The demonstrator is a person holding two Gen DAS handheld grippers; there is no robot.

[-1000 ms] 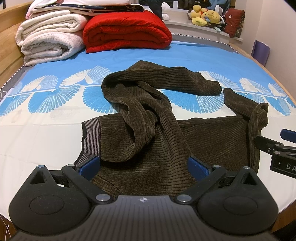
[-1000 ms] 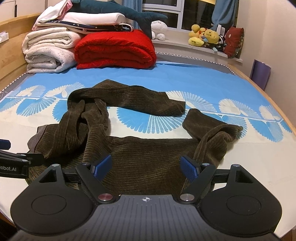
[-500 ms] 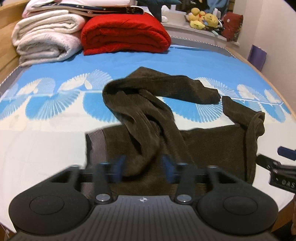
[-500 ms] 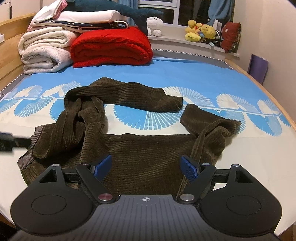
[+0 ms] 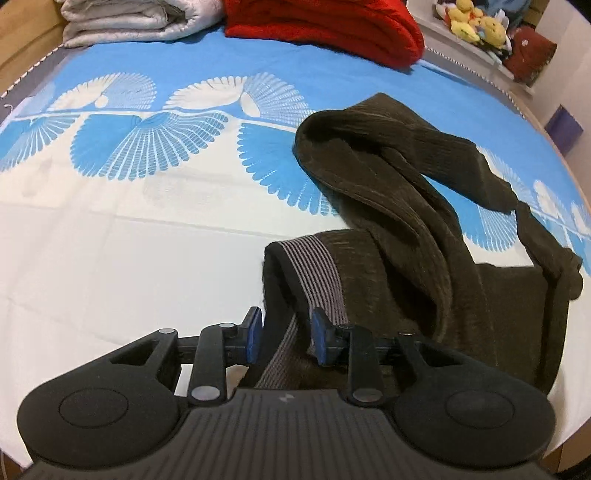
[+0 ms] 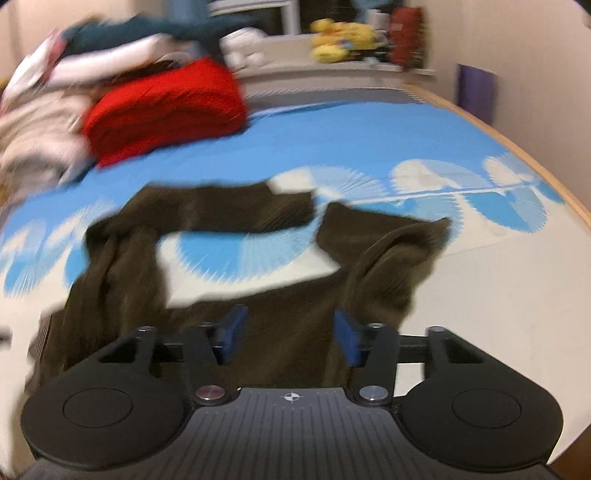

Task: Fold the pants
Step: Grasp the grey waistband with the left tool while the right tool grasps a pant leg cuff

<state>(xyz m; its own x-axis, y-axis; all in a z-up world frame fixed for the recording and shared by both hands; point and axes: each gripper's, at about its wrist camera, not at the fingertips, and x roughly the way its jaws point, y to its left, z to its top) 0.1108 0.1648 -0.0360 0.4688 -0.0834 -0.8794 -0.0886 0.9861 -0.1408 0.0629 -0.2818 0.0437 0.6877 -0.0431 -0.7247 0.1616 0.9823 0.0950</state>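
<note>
Dark brown corduroy pants [image 5: 424,258] lie crumpled on the blue and white bed sheet [image 5: 147,258], legs twisted toward the far side. Their striped grey waistband [image 5: 317,269] is at the pants' left end. My left gripper [image 5: 287,336] is shut on this band, which rises a little between the blue pads. In the blurred right wrist view, my right gripper [image 6: 289,334] hovers over the pants' [image 6: 221,210] near edge. Its jaws are closing, with brown cloth under and between the pads [image 6: 347,339], which do not press it.
A folded red blanket [image 5: 325,26] and white folded quilts [image 5: 129,18] are stacked at the head of the bed. Plush toys [image 5: 472,26] sit on a ledge behind. The bed's wooden edge [image 6: 517,147] runs along the right, with a wall beyond.
My left gripper has slid left to the waistband end and shut on it, lifting the band. My right gripper's jaws have narrowed, and it has shifted and rolled over the pants.
</note>
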